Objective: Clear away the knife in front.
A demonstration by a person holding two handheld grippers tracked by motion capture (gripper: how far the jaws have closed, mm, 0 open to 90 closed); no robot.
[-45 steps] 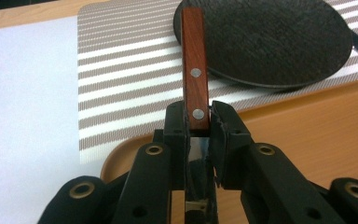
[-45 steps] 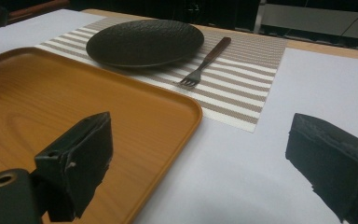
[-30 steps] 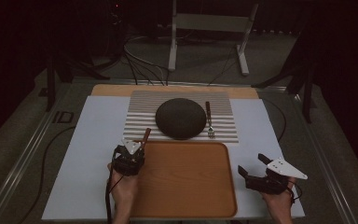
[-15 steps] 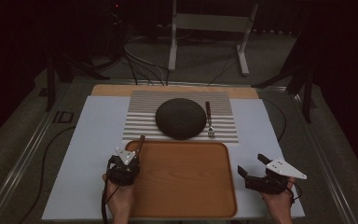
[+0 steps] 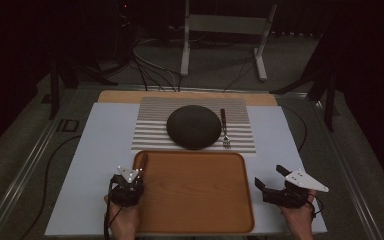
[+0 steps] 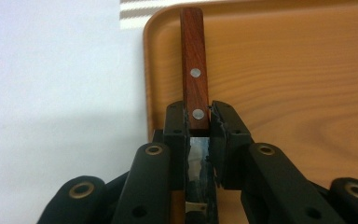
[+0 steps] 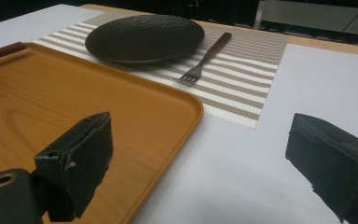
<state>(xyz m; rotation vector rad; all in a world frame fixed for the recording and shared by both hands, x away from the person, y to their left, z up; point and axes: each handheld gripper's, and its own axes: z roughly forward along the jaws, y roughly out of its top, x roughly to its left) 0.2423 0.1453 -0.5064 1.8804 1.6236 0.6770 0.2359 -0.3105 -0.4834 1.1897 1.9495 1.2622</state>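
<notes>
A knife with a reddish wooden handle (image 6: 194,70) is clamped in my left gripper (image 6: 198,119), which is shut on it where the handle meets the blade. The handle points forward along the left rim of the wooden tray (image 6: 284,70). From above, the left gripper (image 5: 136,175) is at the tray's (image 5: 195,200) near left corner, with the knife handle (image 5: 142,161) over the rim. My right gripper (image 5: 269,176) is open just right of the tray, low over the white mat. Its pads (image 7: 81,158) are wide apart with nothing between them.
A dark round plate (image 5: 194,126) sits on a striped placemat (image 5: 150,132) beyond the tray, and a fork (image 5: 225,129) lies just right of the plate. In the right gripper view, the plate (image 7: 144,37) and fork (image 7: 205,58) are ahead. Cables and a metal stand lie beyond the table.
My left gripper has drawn back toward the person with the knife, from the placemat's near edge to the tray's left rim. The right gripper has stayed put.
</notes>
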